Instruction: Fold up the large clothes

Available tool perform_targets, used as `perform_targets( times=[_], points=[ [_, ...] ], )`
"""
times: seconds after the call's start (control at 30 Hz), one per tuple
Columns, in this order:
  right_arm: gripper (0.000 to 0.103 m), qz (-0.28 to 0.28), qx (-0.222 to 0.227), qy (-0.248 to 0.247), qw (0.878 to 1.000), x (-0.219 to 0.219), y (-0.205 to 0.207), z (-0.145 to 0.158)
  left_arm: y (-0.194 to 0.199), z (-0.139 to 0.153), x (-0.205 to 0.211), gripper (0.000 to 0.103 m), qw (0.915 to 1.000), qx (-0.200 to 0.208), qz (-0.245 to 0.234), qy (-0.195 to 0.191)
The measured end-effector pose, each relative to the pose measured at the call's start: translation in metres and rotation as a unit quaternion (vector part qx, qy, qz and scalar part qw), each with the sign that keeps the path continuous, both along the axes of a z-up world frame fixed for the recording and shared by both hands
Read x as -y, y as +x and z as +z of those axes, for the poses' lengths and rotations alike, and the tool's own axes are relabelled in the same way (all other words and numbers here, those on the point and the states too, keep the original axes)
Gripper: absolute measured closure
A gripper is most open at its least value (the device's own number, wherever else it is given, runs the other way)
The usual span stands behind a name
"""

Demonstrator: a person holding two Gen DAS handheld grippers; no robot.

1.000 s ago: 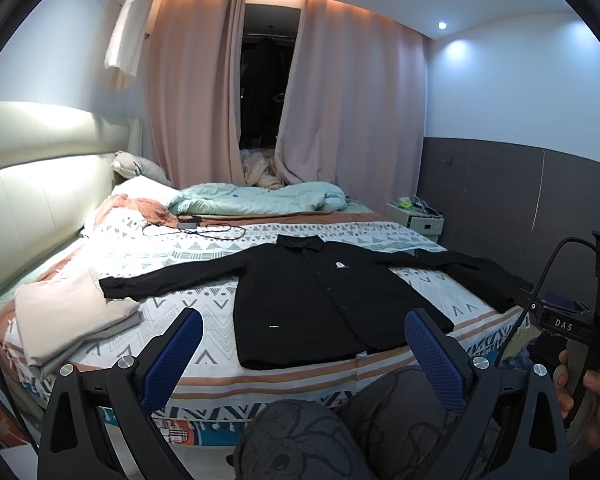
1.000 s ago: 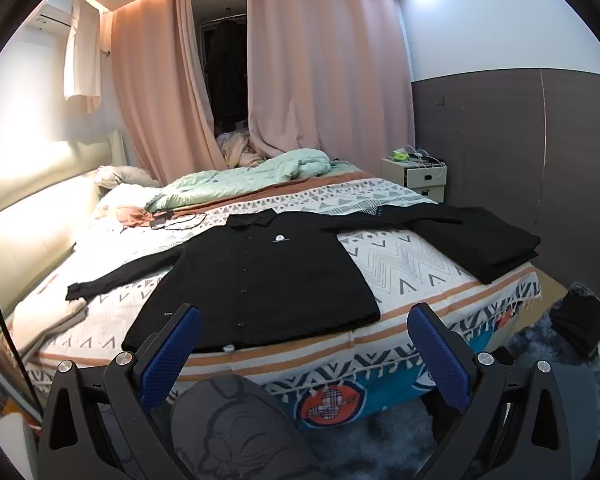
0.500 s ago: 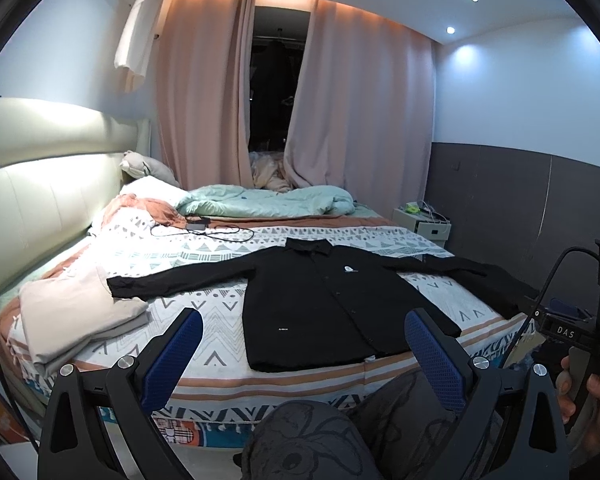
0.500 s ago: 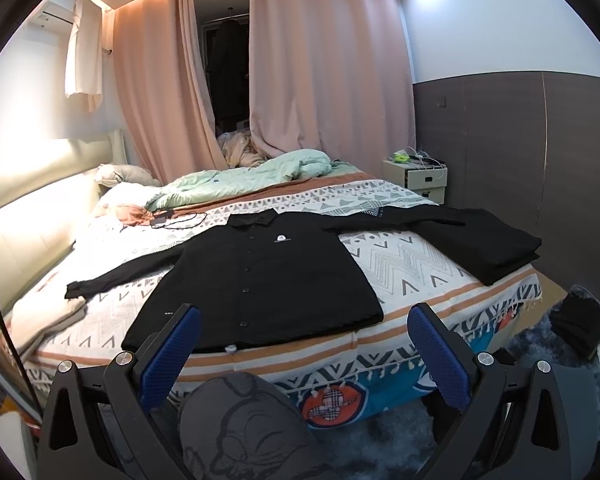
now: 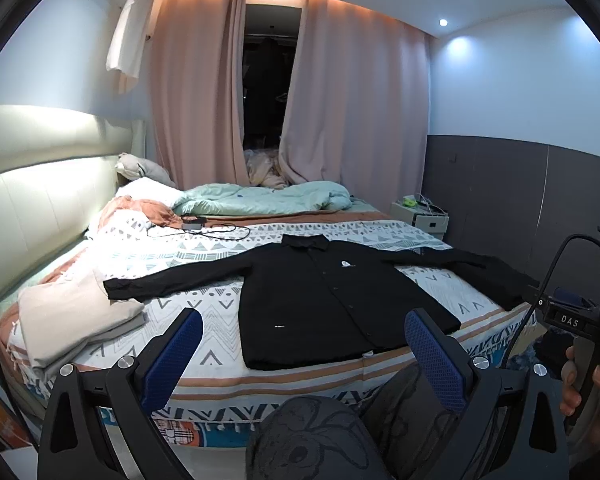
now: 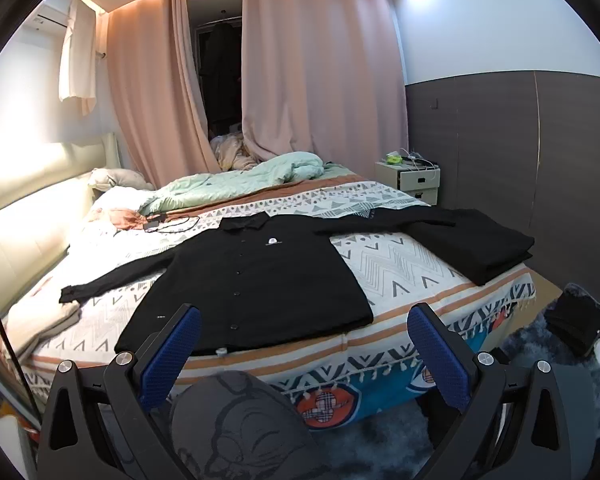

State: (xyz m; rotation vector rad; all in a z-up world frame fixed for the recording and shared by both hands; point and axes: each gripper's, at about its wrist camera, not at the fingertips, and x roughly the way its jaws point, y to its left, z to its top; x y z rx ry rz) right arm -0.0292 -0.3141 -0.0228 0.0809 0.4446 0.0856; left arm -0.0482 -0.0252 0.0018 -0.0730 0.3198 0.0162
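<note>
A black long-sleeved button shirt (image 5: 332,296) lies flat and face up on the patterned bed cover (image 5: 204,312), sleeves spread out to both sides, hem at the bed's near edge. It also shows in the right wrist view (image 6: 256,280). My left gripper (image 5: 302,354) is open and empty, held in front of the bed edge, short of the hem. My right gripper (image 6: 304,356) is open and empty, likewise short of the hem. The right gripper's body and the hand holding it show in the left wrist view (image 5: 580,332).
Folded beige clothes (image 5: 68,320) lie at the bed's left near corner. Folded black clothes (image 6: 476,240) lie at the right edge. A green duvet (image 5: 260,200), a cable (image 5: 204,232), a nightstand (image 6: 416,180), a dark garment on the floor (image 6: 576,320). My knees (image 6: 236,428) are below the grippers.
Both grippers have shifted slightly, the left view rising and tilting a little so the bed sits lower in frame. The shirt has not moved. Both stay open.
</note>
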Motion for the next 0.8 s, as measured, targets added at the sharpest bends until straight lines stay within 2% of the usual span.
perform_targets(
  times=[0.13, 0.4, 0.8],
  points=[
    [0.000, -0.004, 0.004, -0.013, 1.000, -0.001, 0.001, 0.000, 0.005, -0.003, -0.003, 0.002, 1.0000, -0.005, -0.001, -0.005],
    [0.000, -0.011, 0.007, -0.007, 1.000, 0.000, 0.014, 0.006, 0.017, -0.004, -0.009, 0.002, 1.0000, -0.006, 0.001, -0.007],
    [0.000, 0.014, -0.001, -0.008, 1.000, -0.017, 0.047, 0.006, 0.043, -0.009, -0.029, 0.002, 0.9994, -0.017, 0.016, -0.026]
  ],
)
